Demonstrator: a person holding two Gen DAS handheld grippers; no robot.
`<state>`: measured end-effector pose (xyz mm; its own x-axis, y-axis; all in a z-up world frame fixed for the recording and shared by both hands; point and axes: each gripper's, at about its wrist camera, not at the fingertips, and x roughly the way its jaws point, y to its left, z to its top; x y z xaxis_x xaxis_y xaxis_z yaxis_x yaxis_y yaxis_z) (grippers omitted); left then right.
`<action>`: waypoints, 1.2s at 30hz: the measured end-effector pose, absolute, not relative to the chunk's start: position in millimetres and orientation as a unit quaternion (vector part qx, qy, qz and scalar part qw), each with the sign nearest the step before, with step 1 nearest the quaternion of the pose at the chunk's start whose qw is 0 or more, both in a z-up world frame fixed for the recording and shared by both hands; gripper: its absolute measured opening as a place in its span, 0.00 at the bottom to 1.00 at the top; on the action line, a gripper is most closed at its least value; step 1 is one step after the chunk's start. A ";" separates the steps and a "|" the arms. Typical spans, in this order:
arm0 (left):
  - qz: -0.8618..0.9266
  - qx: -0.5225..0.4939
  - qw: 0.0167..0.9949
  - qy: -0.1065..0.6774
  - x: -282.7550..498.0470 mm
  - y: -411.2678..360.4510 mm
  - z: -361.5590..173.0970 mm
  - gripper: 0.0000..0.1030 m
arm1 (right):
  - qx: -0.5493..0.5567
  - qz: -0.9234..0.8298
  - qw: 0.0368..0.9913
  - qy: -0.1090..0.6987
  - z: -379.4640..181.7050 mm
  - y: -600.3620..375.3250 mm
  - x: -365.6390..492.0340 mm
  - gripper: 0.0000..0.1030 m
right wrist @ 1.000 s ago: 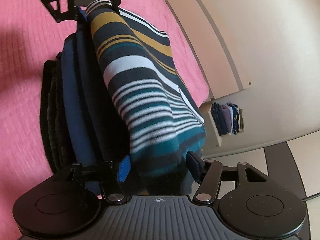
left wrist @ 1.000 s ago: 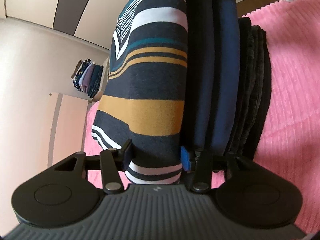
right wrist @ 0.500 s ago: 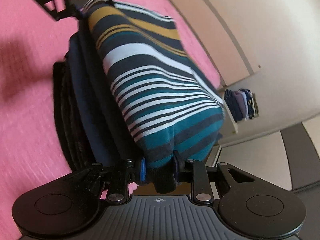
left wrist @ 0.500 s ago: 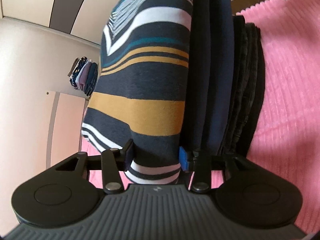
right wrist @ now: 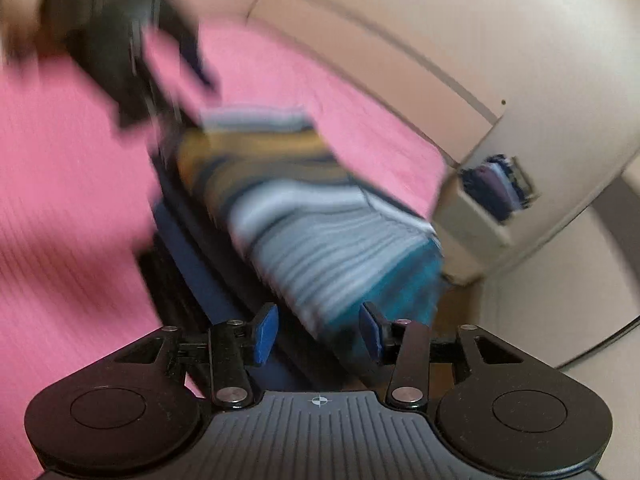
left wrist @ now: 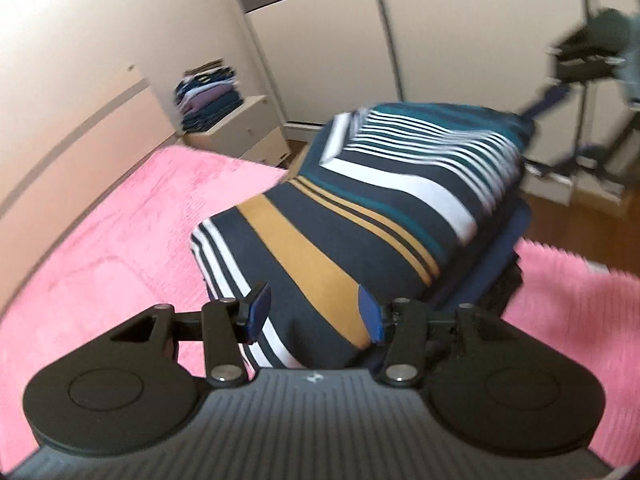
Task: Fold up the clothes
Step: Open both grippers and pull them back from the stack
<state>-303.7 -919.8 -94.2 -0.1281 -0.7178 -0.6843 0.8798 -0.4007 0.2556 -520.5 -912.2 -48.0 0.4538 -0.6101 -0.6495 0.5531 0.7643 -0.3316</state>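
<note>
A folded striped garment [left wrist: 360, 208] in navy, white, teal and mustard lies on top of a stack of dark folded clothes [left wrist: 492, 264] on the pink bedcover [left wrist: 120, 240]. My left gripper [left wrist: 313, 314] is open, its blue pads spread wide just above the garment's near end. In the blurred right wrist view the striped garment [right wrist: 312, 216] sits on the dark stack [right wrist: 188, 248]. My right gripper [right wrist: 318, 333] is open at the garment's teal end. The right gripper's frame [left wrist: 584, 56] shows beyond the far end.
A pale nightstand [left wrist: 240, 136] beside the bed carries another pile of folded clothes [left wrist: 208, 96], also seen as the pile [right wrist: 496, 184]. Wardrobe doors [left wrist: 340, 40] stand behind. Wooden floor [left wrist: 560, 208] and a black stand [left wrist: 592, 152] lie past the bed's edge.
Both views have rolled from sideways to level. The right gripper, shut on the teal end half a second ago, has opened. The left fingers have spread wider and drawn back a little.
</note>
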 end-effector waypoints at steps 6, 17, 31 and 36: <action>-0.726 0.375 0.545 0.188 -299.9 -936.1 -115.5 0.39 | 0.137 -0.388 0.856 0.313 -54.2 -972.7 -521.1 0.43; -0.718 0.387 0.543 0.198 -302.7 -923.1 -118.8 0.43 | 0.194 -0.389 0.839 0.327 -84.3 -972.6 -521.0 0.46; -0.685 0.380 0.588 0.202 -303.5 -871.7 -74.1 0.78 | 0.242 -0.452 0.811 0.283 -42.8 -884.5 -568.4 0.99; -0.661 0.375 0.613 0.215 -311.3 -816.1 -65.7 0.90 | 0.336 -0.485 0.758 0.278 -56.7 -832.2 -599.0 0.99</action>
<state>-311.3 -816.1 -65.7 0.0334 -0.6497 -0.7594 0.9719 -0.1559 0.1762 -599.0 -832.2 -56.7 0.3748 -0.5491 -0.7470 0.9223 0.3029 0.2402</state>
